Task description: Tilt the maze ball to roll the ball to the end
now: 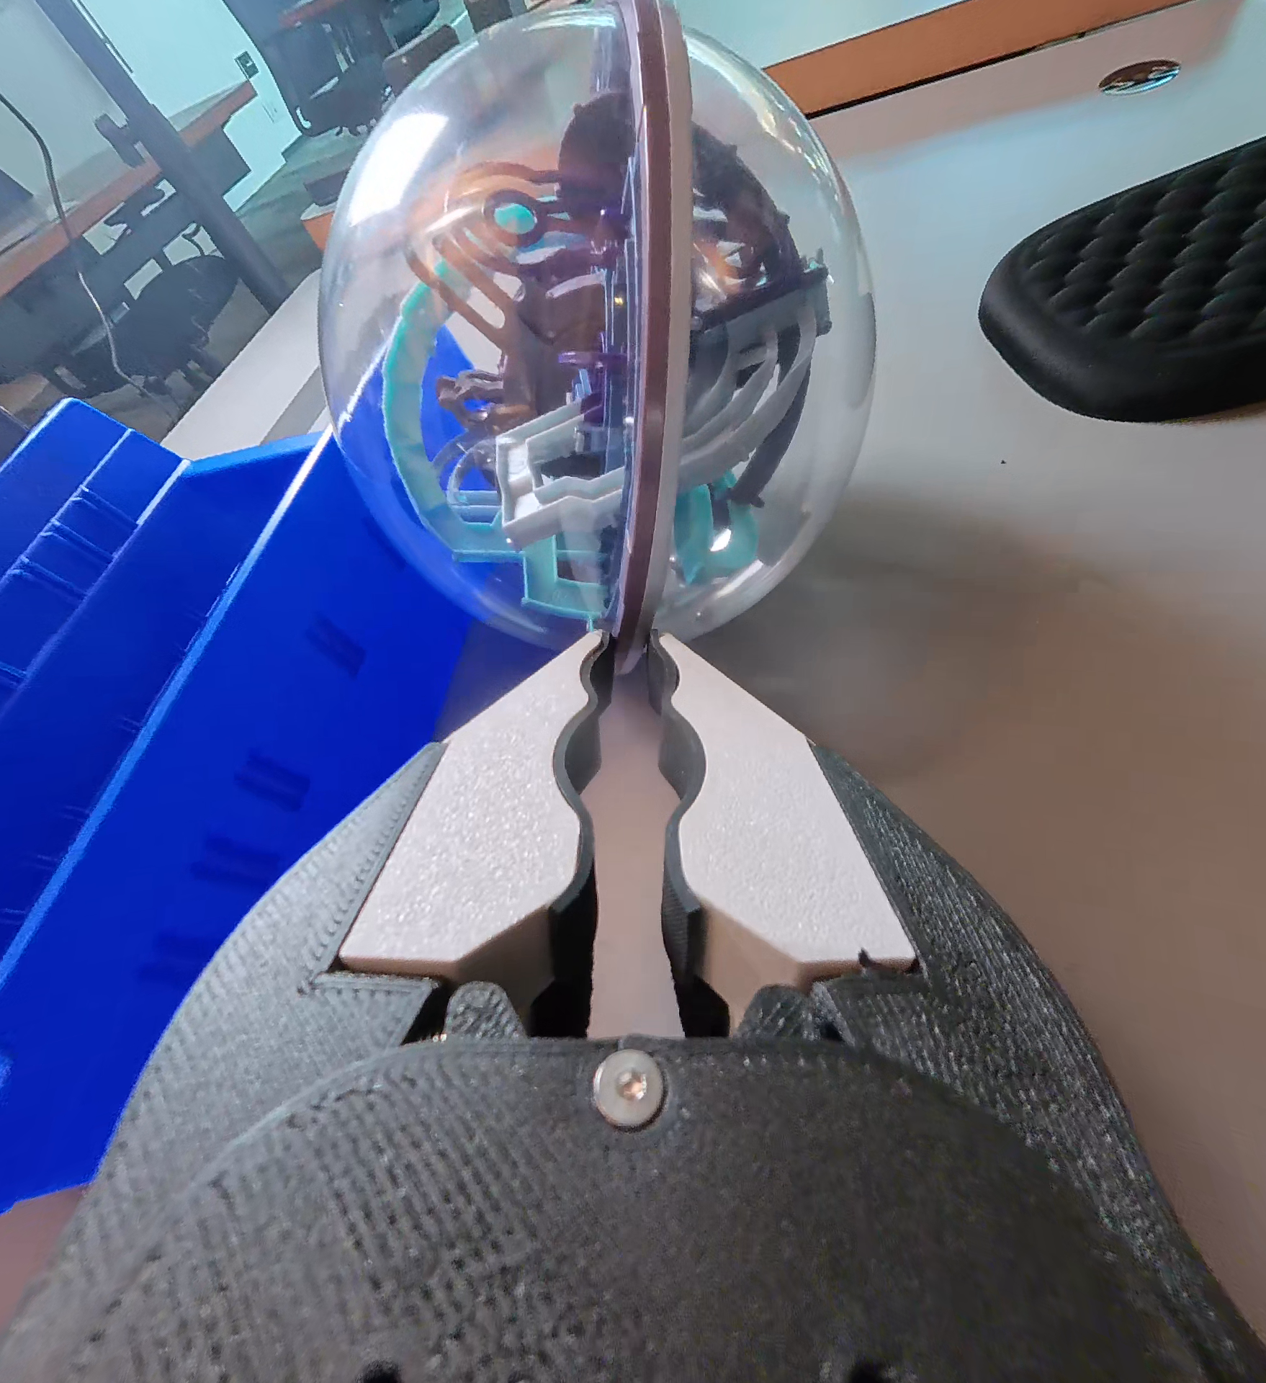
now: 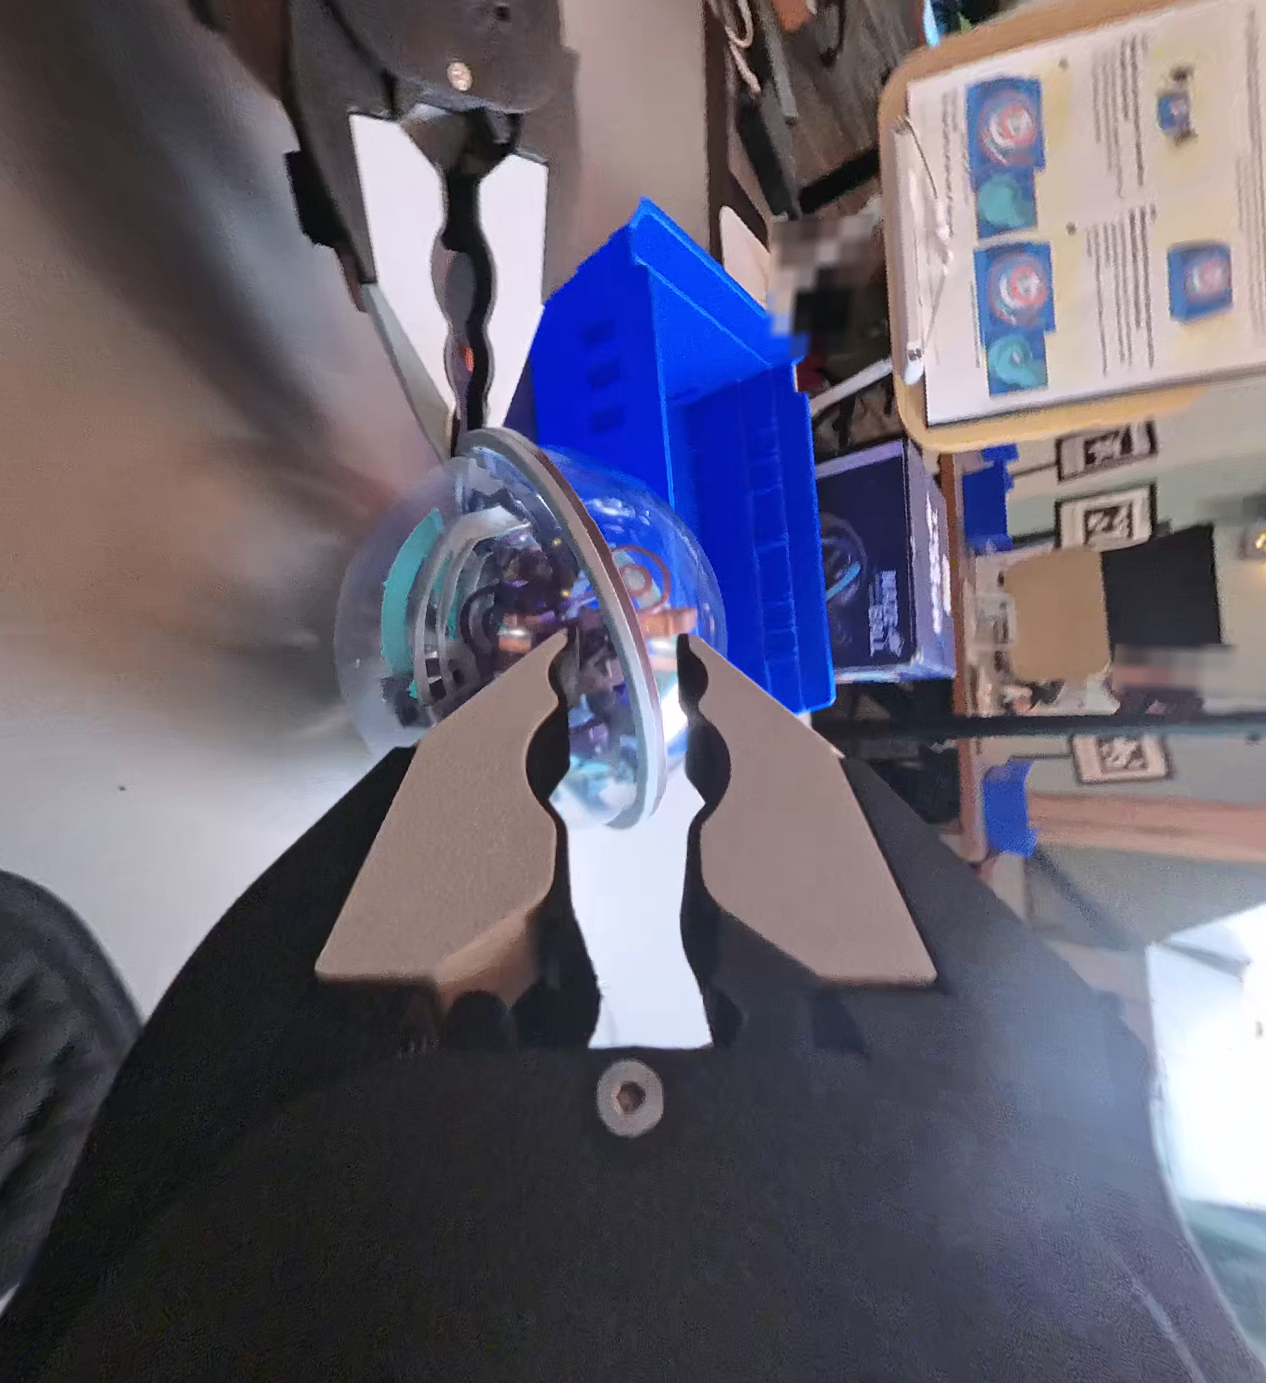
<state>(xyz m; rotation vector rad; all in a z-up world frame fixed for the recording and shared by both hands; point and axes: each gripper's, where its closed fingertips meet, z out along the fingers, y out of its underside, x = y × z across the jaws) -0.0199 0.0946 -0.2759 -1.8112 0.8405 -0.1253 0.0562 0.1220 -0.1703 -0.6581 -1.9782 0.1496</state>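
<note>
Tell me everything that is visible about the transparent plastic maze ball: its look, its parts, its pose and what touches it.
The transparent plastic maze ball is a clear sphere of two halves joined at a flat equatorial rim, which stands nearly upright in the left wrist view. Inside run teal, grey, brown and purple tracks. The left gripper is shut on the rim's edge. The right gripper is open, its fingers on either side of the rim; contact is unclear. A blue plastic bin stands beside it.
</note>
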